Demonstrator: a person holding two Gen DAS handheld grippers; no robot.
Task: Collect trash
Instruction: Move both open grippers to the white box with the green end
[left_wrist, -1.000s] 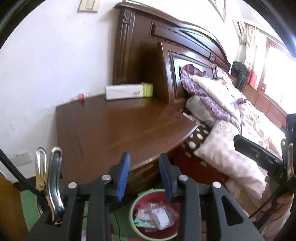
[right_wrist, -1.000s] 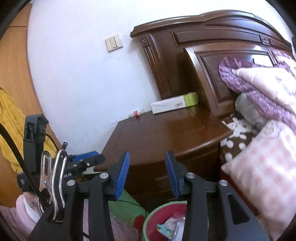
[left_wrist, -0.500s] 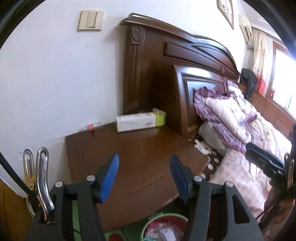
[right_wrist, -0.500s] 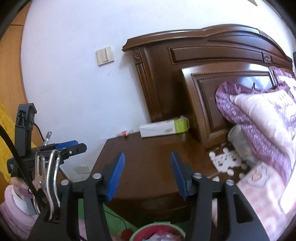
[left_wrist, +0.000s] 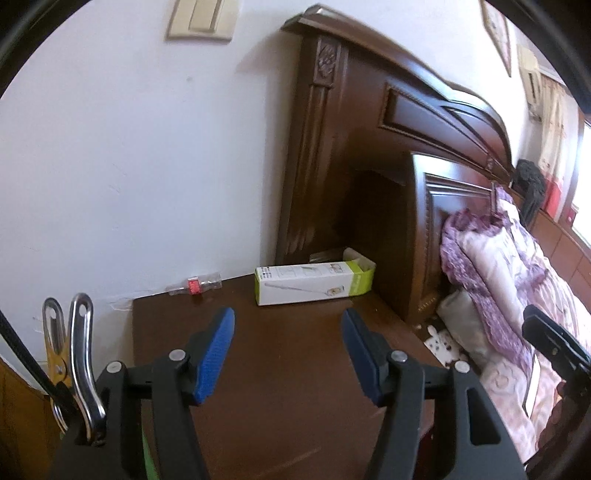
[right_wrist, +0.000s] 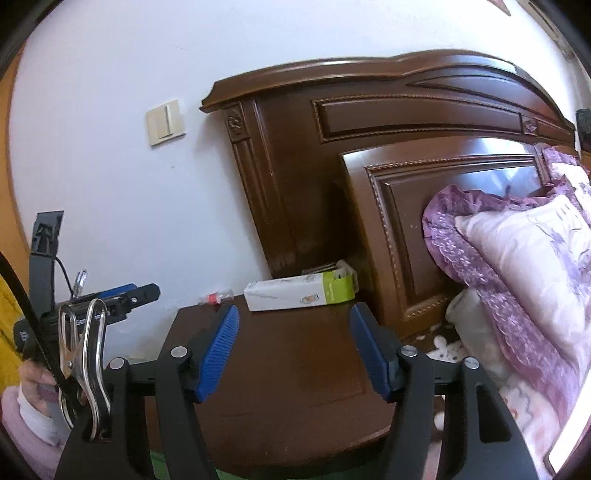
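A: Grippers?
B: Left gripper (left_wrist: 288, 350) and right gripper (right_wrist: 293, 349) both gaped wide, empty, over the nightstand (left_wrist: 288, 387), probably readied for a pick.
A: Trash?
B: Open-ended carton (left_wrist: 314, 282) lay flat at the back, near the headboard (left_wrist: 369, 166); small bottle (left_wrist: 195, 286) against the wall (left_wrist: 129, 166).

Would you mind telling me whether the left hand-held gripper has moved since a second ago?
Yes: the left hand-held gripper rose and advanced over the nightstand toward the white-and-green box.

White-and-green box (left_wrist: 314, 278); dark brown nightstand (left_wrist: 280, 354); blue gripper pads (left_wrist: 216, 354); purple floral quilt (right_wrist: 517, 258).
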